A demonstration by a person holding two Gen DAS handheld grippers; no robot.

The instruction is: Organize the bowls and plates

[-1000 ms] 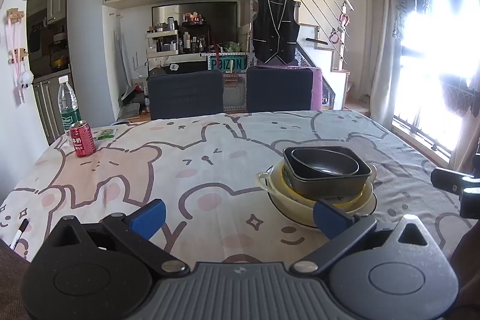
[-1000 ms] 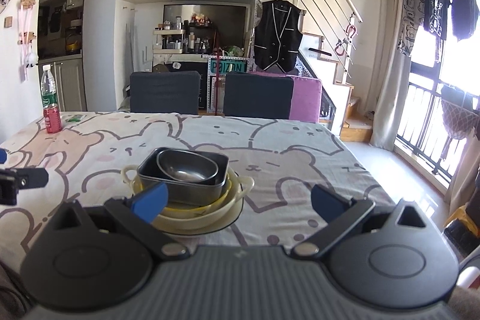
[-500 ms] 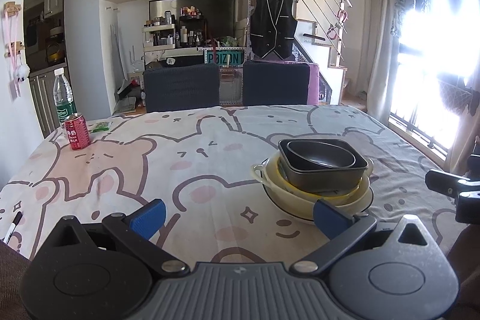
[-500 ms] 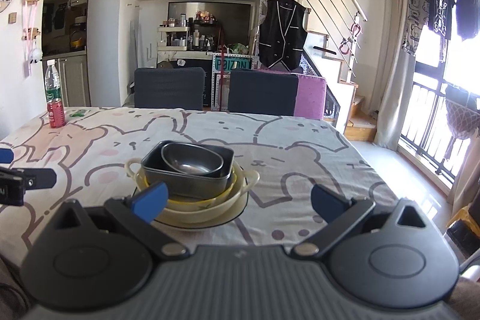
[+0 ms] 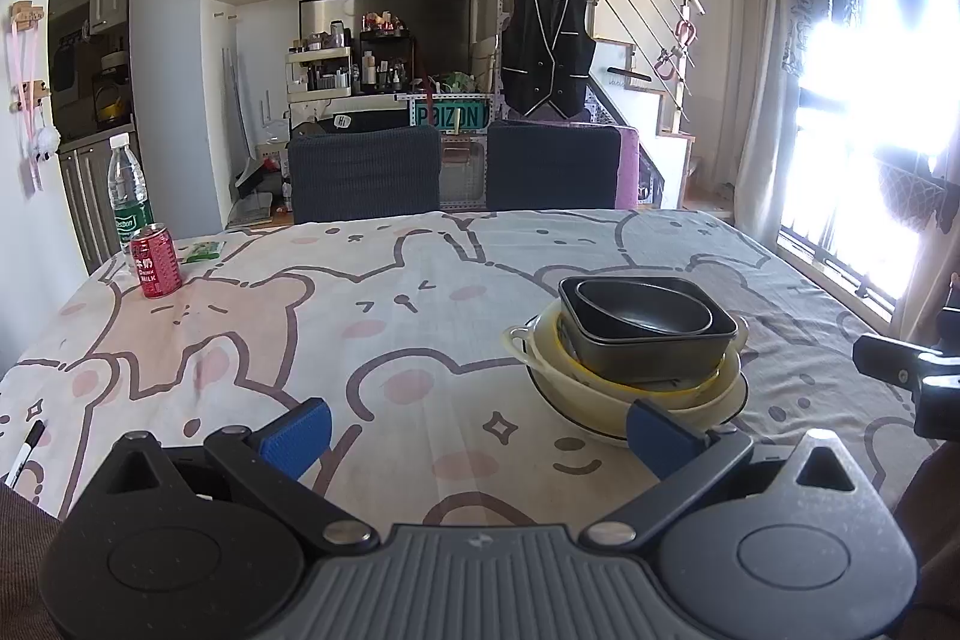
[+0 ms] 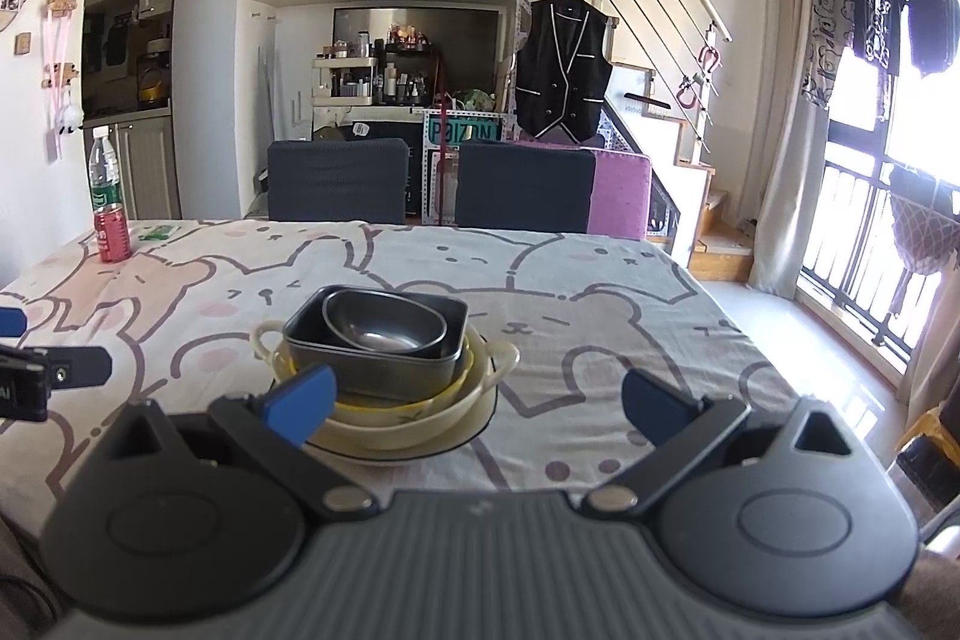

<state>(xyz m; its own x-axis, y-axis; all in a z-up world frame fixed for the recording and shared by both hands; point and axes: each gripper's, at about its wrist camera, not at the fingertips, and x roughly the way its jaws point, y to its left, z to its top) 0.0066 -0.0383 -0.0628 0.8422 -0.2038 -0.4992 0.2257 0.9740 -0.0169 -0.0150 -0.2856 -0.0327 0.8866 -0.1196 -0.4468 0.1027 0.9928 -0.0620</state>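
A stack of dishes stands on the table: a small dark oval bowl (image 5: 642, 310) (image 6: 384, 323) nests in a dark square pan (image 5: 654, 349) (image 6: 378, 364). Under them sit a cream two-handled bowl (image 5: 636, 388) (image 6: 420, 412) and a flat dark-rimmed plate (image 6: 474, 430). My left gripper (image 5: 477, 430) is open, above the cloth left of the stack, its right blue pad near the stack's front edge. My right gripper (image 6: 477, 403) is open, holding nothing, its left pad in front of the stack. Each view shows the other gripper at its edge.
On the bear-print tablecloth (image 5: 360, 316), a red can (image 5: 155, 261) (image 6: 112, 235) and a water bottle (image 5: 127, 196) stand at the far left, with a green packet (image 5: 201, 251) beside them. A marker (image 5: 24, 451) lies at the left edge. Two dark chairs (image 5: 363, 172) line the far side.
Both wrist views have shifted slightly, and the dish stack sits a little differently in each frame. The jaws stay wide apart and the dishes have not moved on the table.
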